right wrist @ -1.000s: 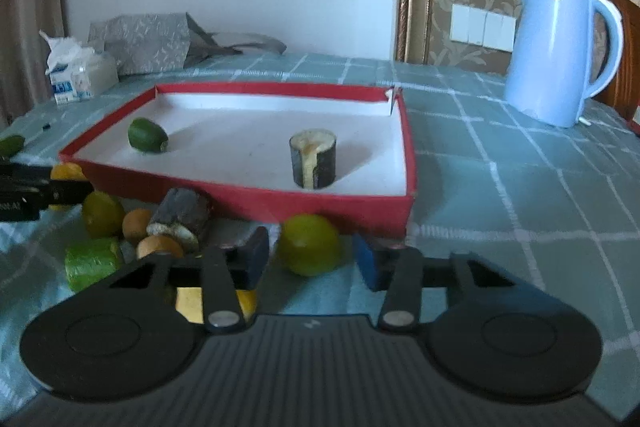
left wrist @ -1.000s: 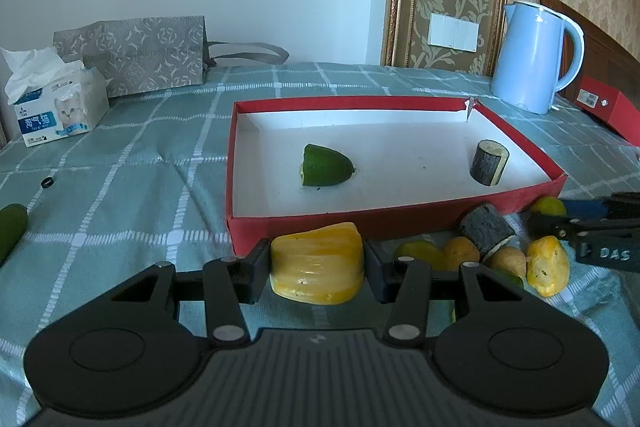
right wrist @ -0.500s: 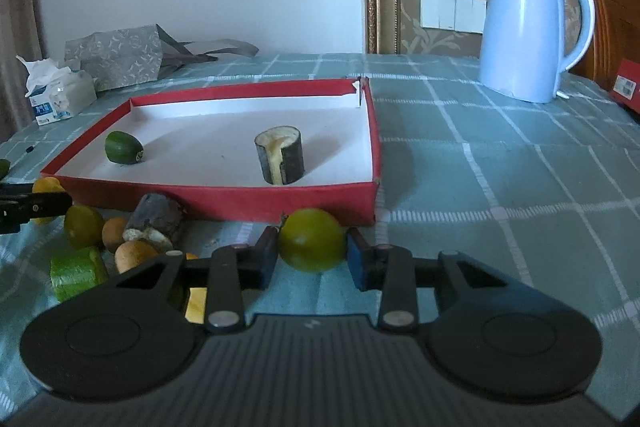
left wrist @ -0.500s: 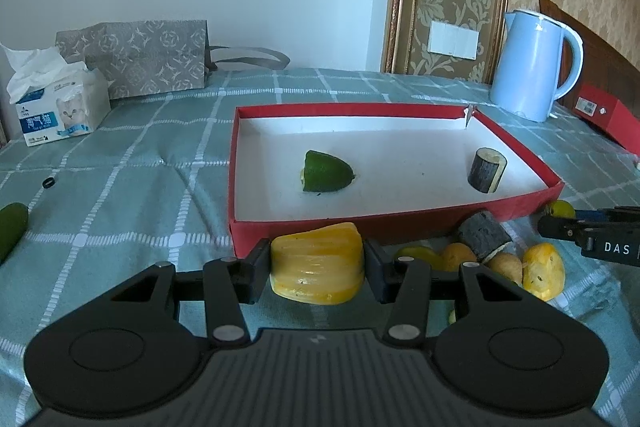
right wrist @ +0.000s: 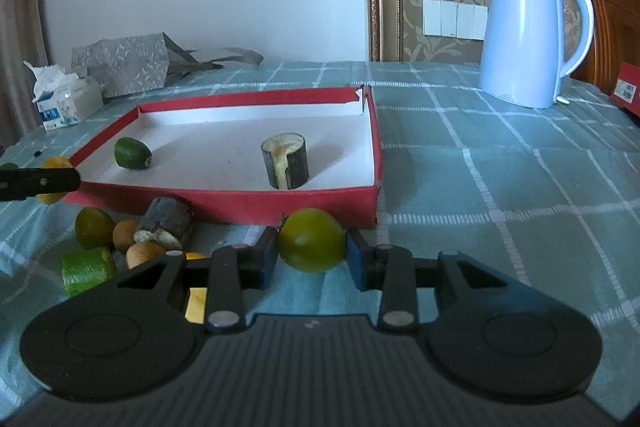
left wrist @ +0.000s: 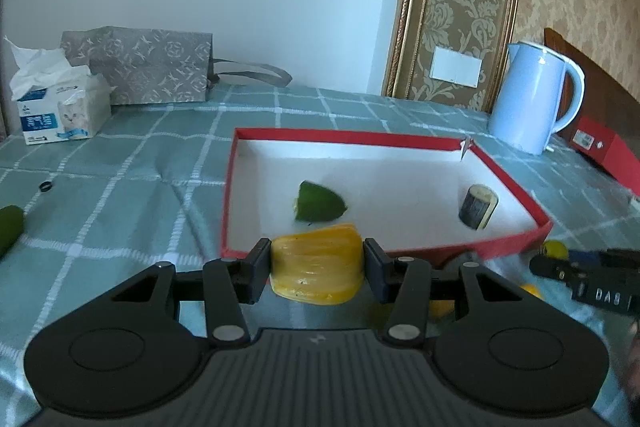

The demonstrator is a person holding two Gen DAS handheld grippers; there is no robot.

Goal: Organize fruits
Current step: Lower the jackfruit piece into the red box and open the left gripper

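My left gripper is shut on a yellow pepper piece and holds it raised just in front of the near wall of the red tray. The tray holds a green fruit and a dark stump piece. My right gripper is shut on a green round fruit at the tray's near right corner. Several loose fruits and a green chunk lie on the cloth to its left. The left gripper's finger shows at the left edge there.
A light blue kettle stands beyond the tray on the right, beside a red box. A tissue box and a grey paper bag stand at the back left. A green vegetable lies at the far left.
My left gripper has risen with the yellow piece, now level with the tray's near wall. My right gripper closed on the green round fruit and lifted it slightly.
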